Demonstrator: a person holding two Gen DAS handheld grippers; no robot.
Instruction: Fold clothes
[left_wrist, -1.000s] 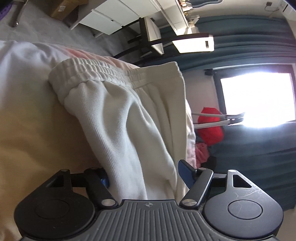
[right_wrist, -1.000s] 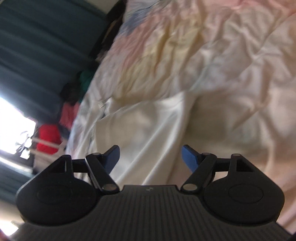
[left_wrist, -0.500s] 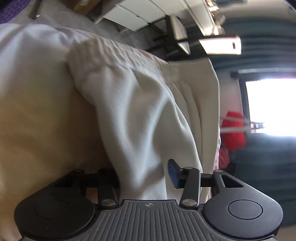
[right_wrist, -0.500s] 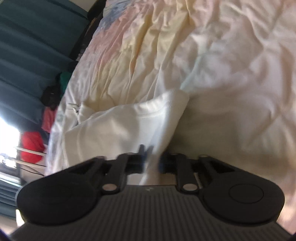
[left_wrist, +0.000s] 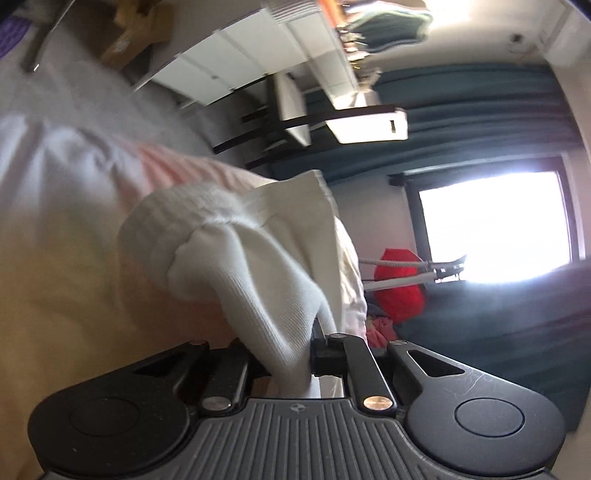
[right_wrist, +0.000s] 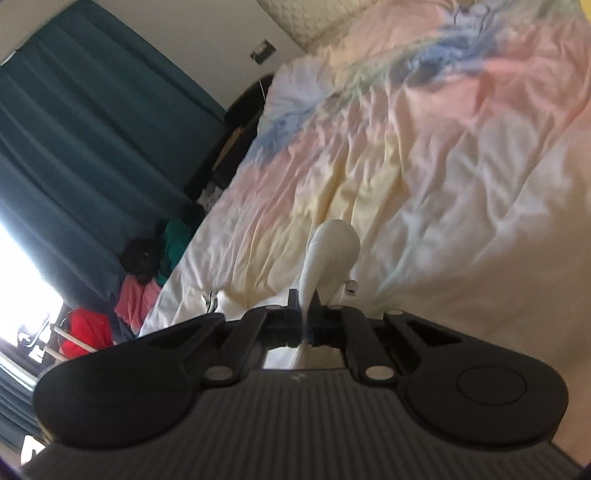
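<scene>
Left wrist view has my left hand-held gripper (left_wrist: 295, 354) low in the middle of the frame, its jaws closing on a thick bunch of the white trousers (left_wrist: 258, 266) near the ribbed waistband (left_wrist: 192, 206). Cloth sits between them and the pads already press it, so I read this as a pinch taking hold. Beyond the grip the fabric hangs in a heavy fold, and the far part of the garment lies on the bed (left_wrist: 55, 258) toward the centre of the frame. Gripping close to the elastic makes sense to me: it is the stiffest edge, and it should carry the rest of the cloth without sagging.

Right wrist view shows my right hand-held gripper (right_wrist: 304, 325) pressed together on a thin edge of the same white cloth (right_wrist: 332, 243), which loops up in a small hump just above the jaws at centre frame. More pale fabric lies below and to the left of it. The pastel bedsheet (right_wrist: 443, 147) fills the right and upper part of that frame, wrinkled but free of other clothes.

With both ends pinched, I judge the trousers are set to be lifted and laid over for a fold. Thin cloth on the right could slip out.
</scene>
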